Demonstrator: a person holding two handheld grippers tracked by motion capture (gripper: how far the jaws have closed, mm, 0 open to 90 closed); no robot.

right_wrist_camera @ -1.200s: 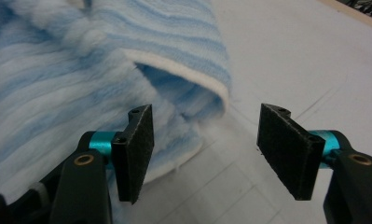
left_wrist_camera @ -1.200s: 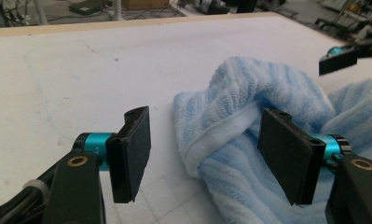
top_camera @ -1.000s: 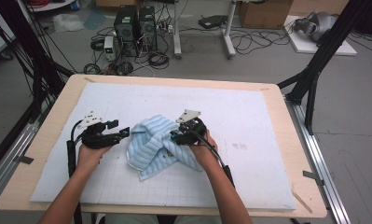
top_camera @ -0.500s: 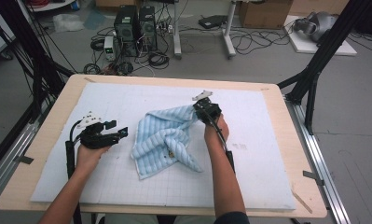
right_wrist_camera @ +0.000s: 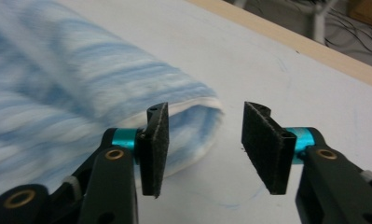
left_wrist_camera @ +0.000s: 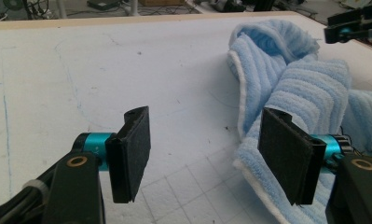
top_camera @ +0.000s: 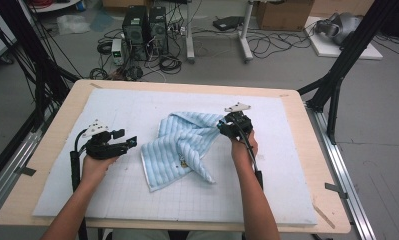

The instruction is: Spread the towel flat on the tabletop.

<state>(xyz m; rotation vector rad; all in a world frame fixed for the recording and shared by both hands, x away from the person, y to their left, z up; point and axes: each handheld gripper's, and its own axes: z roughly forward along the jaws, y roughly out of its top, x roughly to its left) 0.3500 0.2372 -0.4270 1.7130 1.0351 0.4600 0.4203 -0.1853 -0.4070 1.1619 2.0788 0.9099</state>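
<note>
Left tongs (top_camera: 132, 141) are held released, nothing btwn the jaws, resting on the bench (top_camera: 52, 200) just left of the towel. A crumpled blue striped towel (top_camera: 182, 147) lies mid-bench on a white mat (top_camera: 287, 190). Right tongs (top_camera: 222, 127) have just been opening at the towel's far-right corner; nothing is gripped. Step judged: spreading the towel flat. Next, a bunched edge must be gripped & drawn outward.

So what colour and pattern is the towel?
Light blue with ribbed stripes and a white edge; the towel shows this best in the left gripper view.
</note>
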